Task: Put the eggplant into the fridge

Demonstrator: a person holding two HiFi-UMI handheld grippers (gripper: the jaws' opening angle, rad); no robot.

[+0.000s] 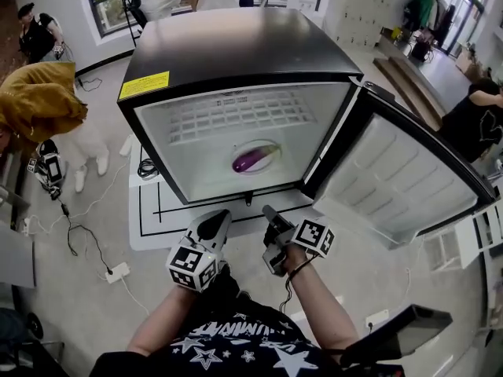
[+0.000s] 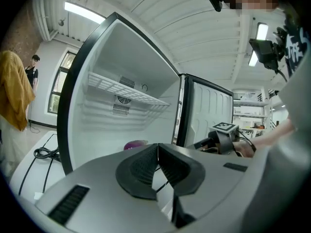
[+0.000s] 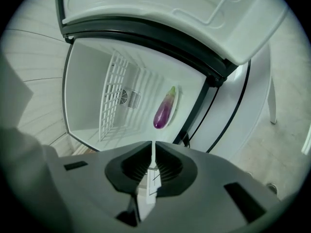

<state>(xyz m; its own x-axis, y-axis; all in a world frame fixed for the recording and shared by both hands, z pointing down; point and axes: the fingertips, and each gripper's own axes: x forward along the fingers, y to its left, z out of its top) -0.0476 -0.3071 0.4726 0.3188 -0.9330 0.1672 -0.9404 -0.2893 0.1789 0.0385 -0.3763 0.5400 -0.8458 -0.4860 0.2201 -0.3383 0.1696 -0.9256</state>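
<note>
A purple eggplant (image 1: 254, 159) (image 3: 164, 113) lies on a white oval plate (image 1: 271, 145) on the floor of the open fridge (image 1: 236, 45); in the left gripper view only the eggplant's top (image 2: 135, 144) shows above my jaws. The fridge door (image 1: 401, 179) stands wide open to the right. A white wire shelf (image 1: 236, 116) sits above the eggplant. My left gripper (image 1: 222, 214) (image 2: 157, 147) and right gripper (image 1: 267, 210) (image 3: 153, 144) hover side by side just in front of the fridge's lower edge, both shut with nothing between the jaws.
The fridge stands on a white mat (image 1: 149, 210) with black lines. A person in a yellow jacket (image 1: 39, 100) bends at the left, near cables and a power strip (image 1: 118, 272). Other people are at the back and the right.
</note>
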